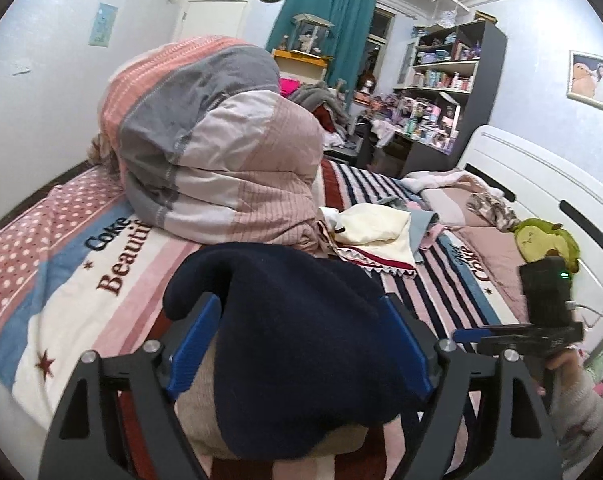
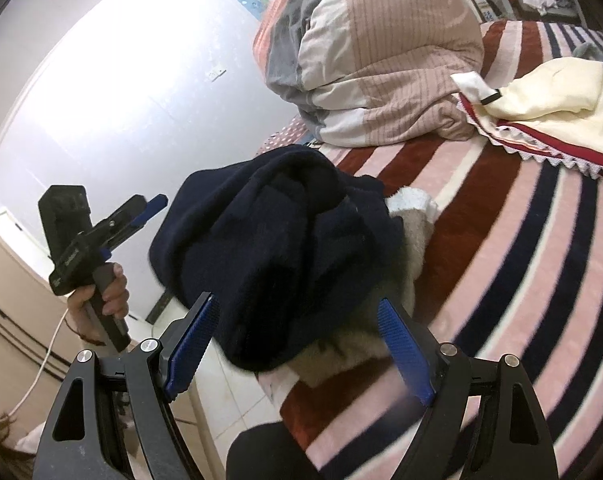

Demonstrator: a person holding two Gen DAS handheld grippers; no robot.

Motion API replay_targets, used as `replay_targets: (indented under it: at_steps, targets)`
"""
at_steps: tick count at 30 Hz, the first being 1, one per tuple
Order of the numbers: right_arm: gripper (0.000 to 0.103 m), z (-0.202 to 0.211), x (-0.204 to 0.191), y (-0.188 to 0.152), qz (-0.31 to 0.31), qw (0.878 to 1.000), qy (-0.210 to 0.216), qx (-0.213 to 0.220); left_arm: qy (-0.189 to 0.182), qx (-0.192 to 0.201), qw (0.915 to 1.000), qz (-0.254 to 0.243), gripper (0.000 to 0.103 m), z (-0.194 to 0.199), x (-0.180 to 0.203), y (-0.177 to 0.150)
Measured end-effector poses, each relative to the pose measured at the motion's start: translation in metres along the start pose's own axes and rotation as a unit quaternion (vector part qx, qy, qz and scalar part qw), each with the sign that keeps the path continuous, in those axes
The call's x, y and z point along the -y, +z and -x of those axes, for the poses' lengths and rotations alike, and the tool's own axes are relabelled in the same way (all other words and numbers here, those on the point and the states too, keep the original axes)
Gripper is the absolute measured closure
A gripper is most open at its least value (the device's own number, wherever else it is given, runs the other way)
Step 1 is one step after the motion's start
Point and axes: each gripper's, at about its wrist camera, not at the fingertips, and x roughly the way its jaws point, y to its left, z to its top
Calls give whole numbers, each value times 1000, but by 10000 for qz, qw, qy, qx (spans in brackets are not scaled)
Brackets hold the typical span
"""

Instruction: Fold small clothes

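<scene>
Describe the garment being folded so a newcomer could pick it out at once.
Start at the big rolled quilt on the striped bed. Nearer the bed's edge, in front of it, lies a dark navy knitted garment, bunched over beige fabric. It is the only dark piece; the cream garment beside it is pale.

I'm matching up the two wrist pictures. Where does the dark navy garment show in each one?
Left wrist view: navy garment at bottom centre, bunched between the blue fingers.
Right wrist view: navy garment left of centre, on the striped blanket's near edge, ahead of the fingers.
Shared landmark: rolled pink-and-grey quilt behind it.
</scene>
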Motion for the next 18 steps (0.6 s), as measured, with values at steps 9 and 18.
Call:
replay_targets:
  at_steps: [9,18]
  targets:
    - [24,72,-34,-50,582,9941,-775,484,691,594,9953,-337,18,50,87,-43]
    - [18,154,-52,-121,1217,9616,-2039,1377,1235,1539,9765,-863,7,80,207,-86]
